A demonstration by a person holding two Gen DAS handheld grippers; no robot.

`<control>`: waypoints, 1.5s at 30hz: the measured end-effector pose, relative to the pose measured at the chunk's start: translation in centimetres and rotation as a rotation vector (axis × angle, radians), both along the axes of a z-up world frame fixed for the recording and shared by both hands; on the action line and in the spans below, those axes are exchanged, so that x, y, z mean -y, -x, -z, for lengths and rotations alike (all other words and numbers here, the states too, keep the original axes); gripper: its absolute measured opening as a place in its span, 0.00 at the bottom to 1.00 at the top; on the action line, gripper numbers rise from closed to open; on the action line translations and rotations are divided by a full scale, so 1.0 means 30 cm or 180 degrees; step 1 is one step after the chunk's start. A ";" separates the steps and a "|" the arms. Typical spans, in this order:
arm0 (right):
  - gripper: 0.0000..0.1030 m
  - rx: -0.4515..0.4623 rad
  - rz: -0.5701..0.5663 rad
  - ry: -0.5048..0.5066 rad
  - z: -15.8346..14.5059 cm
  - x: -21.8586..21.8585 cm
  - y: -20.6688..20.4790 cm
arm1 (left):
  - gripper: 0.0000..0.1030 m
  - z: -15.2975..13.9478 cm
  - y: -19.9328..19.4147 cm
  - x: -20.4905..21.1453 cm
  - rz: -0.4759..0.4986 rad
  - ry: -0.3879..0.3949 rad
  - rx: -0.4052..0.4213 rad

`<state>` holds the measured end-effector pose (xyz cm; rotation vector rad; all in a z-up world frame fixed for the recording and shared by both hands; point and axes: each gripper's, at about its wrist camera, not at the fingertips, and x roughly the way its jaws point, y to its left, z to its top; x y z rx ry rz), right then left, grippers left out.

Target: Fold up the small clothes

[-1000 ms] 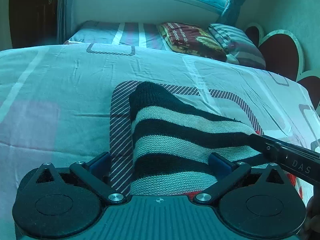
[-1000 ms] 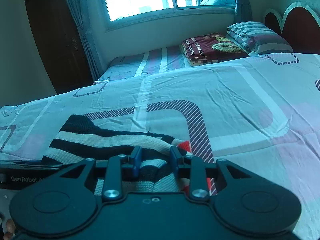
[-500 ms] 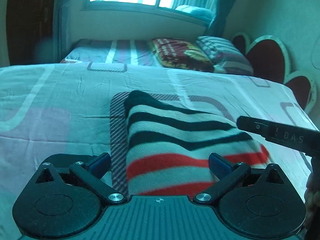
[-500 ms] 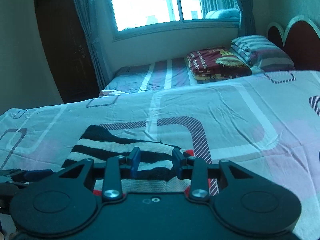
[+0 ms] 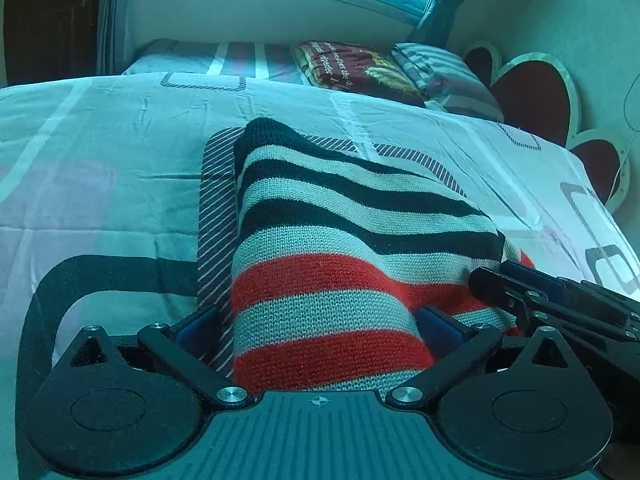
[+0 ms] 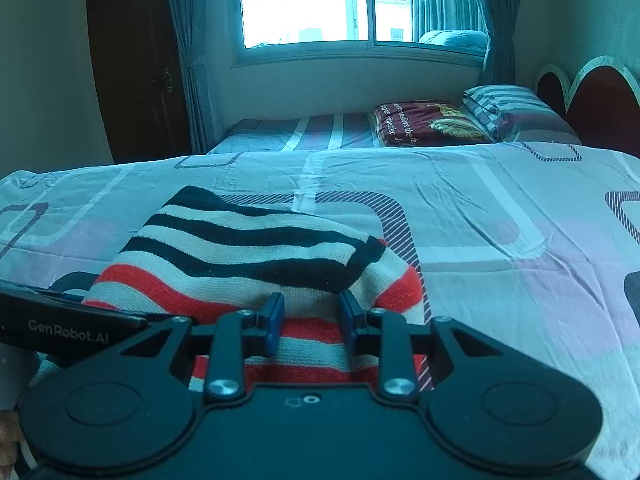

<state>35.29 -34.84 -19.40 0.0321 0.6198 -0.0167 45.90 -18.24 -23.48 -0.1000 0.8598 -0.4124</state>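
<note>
A striped knit garment (image 5: 340, 248), banded in black, pale grey and red, lies on the patterned bedsheet (image 5: 100, 152) near the bed's front edge, and both claws sit at its near hem. The left gripper (image 5: 320, 326) is spread wide, its blue pads on either side of the bunched red-and-grey end of the knit; the cloth lies between them, but neither pad appears to press on it, so it looks released or not yet taken. The right gripper (image 6: 310, 320) stands part-way apart over the near red stripe, a clear gap between its fingers, with no fabric visibly pinched. In the left wrist view the right gripper reaches in from the right, touching or just beside the knit's right edge; in the right wrist view the left one shows at the left edge. The garment already appears doubled over: a black-and-white striped layer rests on top of a red-striped layer, with a red corner peeking out at the right. By that judgement at least one fold is made, and what remains is probably a further fold or squaring and flattening the humped top layer. A folded maroon blanket (image 6: 424, 126) and a striped pillow (image 6: 508, 108) lie well apart at the far side.
</note>
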 end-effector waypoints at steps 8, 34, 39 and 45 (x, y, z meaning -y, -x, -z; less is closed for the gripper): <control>0.31 -0.0149 0.0073 -0.0332 -0.089 0.036 0.013 | 1.00 -0.056 0.017 -0.005 -0.0088 -0.0087 -0.0086; 0.34 -0.0182 0.0467 -0.0171 -0.109 0.062 0.326 | 1.00 -0.120 0.265 -0.108 0.0121 -0.0079 0.0292; 0.33 -0.0152 0.0323 -0.0185 -0.146 0.011 0.394 | 1.00 -0.115 0.333 -0.143 0.0177 -0.0164 0.0289; 0.32 -0.0209 0.0425 -0.0112 -0.117 0.004 0.443 | 1.00 -0.054 0.372 -0.133 0.0258 -0.0224 0.0123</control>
